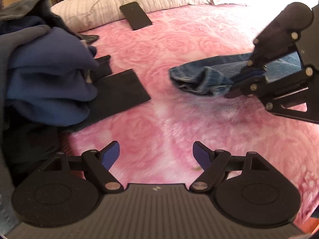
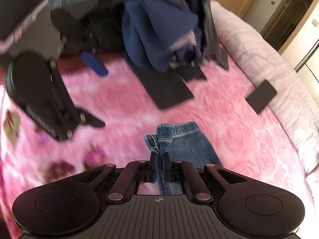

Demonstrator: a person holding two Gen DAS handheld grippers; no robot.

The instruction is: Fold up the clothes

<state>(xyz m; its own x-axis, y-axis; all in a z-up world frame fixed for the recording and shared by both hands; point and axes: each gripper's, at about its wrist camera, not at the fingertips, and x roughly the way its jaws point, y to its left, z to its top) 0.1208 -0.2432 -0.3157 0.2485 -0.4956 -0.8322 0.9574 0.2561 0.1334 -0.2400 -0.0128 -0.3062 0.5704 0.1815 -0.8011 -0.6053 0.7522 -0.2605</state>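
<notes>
- The right gripper (image 2: 159,164) has its two fingers pressed nearly together, pinching a fold of the blue denim garment (image 2: 185,143); the cloth runs up between the pads and its stitched hem sticks out just beyond the tips.
- In the left wrist view the same right gripper (image 1: 242,77) enters from the right side, its fingers clamped on one end of the denim garment (image 1: 199,79), which bunches in a loose crumple on the pink blanket (image 1: 179,45).
- The left gripper (image 1: 156,155) holds nothing: its blue-padded fingers stand wide apart, with only blanket showing between them.
- From the right wrist view the left gripper (image 2: 97,93) appears at the left, blurred, its fingers spread and well apart from the denim.
- A heap of dark blue and grey clothes (image 1: 45,75) sits at the left edge of the bed, partly overlapping a flat black rectangle (image 1: 119,95) lying on the blanket.
- A second, smaller black slab (image 1: 135,16) lies farther off, near the striped pale pillow (image 1: 123,4) at the head of the bed.
- The right wrist view is smeared by motion, so fine detail of the blanket's flower pattern (image 2: 59,167) cannot be made out.
</notes>
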